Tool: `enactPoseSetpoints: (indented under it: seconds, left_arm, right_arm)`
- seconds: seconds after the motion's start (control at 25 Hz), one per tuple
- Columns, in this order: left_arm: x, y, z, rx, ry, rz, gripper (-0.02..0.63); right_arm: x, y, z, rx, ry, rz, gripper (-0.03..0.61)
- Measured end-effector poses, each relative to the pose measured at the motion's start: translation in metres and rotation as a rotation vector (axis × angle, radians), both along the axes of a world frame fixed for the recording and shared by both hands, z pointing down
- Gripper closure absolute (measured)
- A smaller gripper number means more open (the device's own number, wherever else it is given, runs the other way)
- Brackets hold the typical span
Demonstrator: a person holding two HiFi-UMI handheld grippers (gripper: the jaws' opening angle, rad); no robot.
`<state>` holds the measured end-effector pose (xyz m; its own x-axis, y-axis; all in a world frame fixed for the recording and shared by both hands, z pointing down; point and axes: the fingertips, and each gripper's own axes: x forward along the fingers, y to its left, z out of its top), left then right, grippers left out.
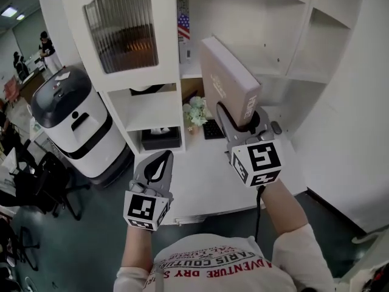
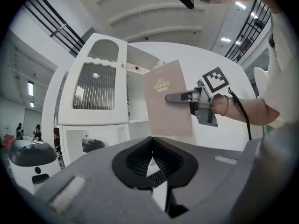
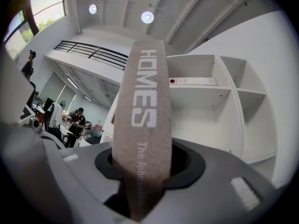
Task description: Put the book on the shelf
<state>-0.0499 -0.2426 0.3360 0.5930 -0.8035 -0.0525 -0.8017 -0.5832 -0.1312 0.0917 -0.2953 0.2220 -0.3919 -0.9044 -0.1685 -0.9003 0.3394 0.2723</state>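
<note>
While right gripper point(image 1: 243, 119) clamps book point(image 1: 228, 78) upright, left gripper point(image 1: 161, 163) sits closed, empty.
Risk: tall book pivots in pinch, clips shelf point(image 3: 201, 90) edge.

My tan book point(image 1: 228, 81), HOMES on its spine, stands upright, clamped in my right claw point(image 1: 242, 120), just before the white shelf point(image 1: 290, 75).

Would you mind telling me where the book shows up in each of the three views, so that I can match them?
Head view: the book stands upright right of centre, held from below by the right gripper.
Left gripper view: the book is at centre, cover towards the camera.
Right gripper view: the book fills the centre, spine on, between the jaws.
Shared landmark: the white shelf unit behind the book.
</note>
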Motion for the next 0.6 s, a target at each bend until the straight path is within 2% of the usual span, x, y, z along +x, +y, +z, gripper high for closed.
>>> enactPoseSetpoints:
  seconds: [0.32,0.48,0.6]
  left_arm:
    - [0.006,-0.019,-0.023,0.049,-0.008,-0.012,0.607]
    - [0.007,-0.027,-0.03,0.057,0.001,-0.012,0.607]
    - [0.011,-0.032,-0.034,0.069,-0.004,-0.003,0.607]
  right_arm:
    - [0.008,-0.038,-0.084,0.129,0.049,0.033,0.4]
    - [0.009,-0.066,-0.104,0.148,0.091,0.064,0.4]
    - [0.006,-0.095,-0.101,0.124,0.151,0.094,0.4]
